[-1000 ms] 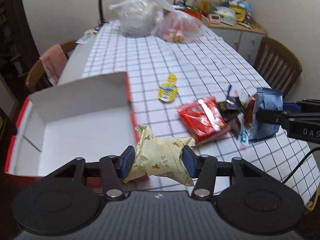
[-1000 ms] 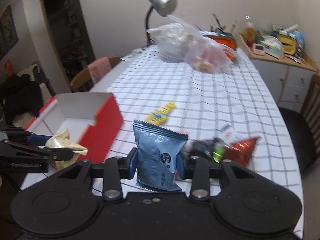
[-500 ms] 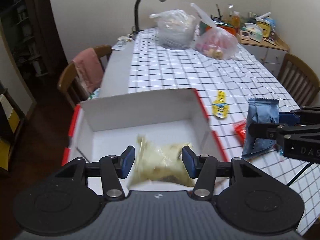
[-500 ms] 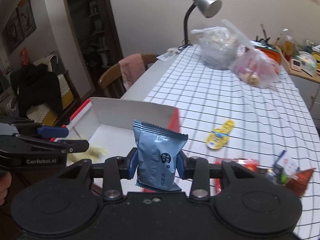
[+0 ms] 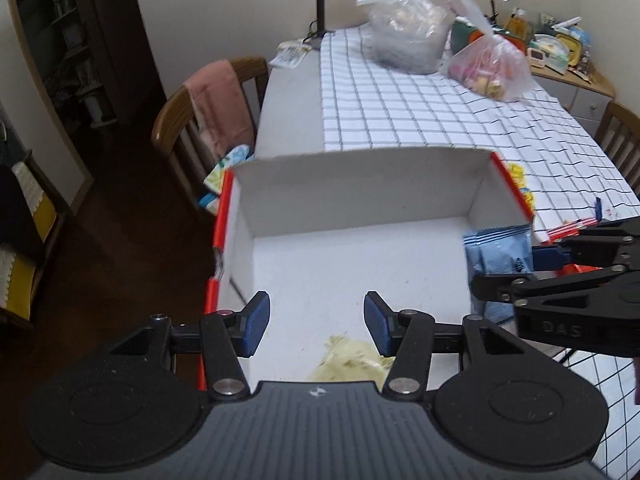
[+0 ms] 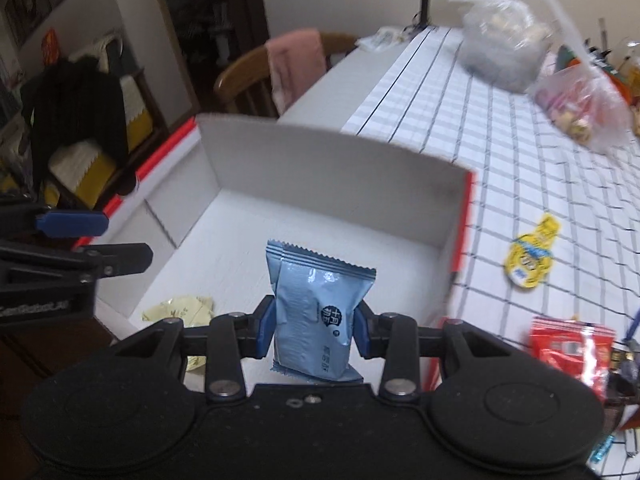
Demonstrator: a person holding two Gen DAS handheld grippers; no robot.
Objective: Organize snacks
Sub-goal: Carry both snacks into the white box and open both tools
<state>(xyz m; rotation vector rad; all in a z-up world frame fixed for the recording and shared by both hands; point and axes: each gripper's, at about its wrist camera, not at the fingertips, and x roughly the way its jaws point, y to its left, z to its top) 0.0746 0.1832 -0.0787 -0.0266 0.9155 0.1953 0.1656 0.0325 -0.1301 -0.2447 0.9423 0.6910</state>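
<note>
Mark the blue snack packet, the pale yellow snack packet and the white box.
blue snack packet (image 6: 316, 312): right wrist view, middle of its front face.
pale yellow snack packet (image 6: 180, 310): right wrist view, its crinkled top, lying on the box floor.
white box (image 5: 360, 192): left wrist view, inner face of its far wall.

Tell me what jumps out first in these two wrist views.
The blue snack packet stands upright, clamped in the right gripper over the open white box with red edges. A pale yellow packet lies loose on the box floor below the left gripper, whose blue pads grip nothing.
</note>
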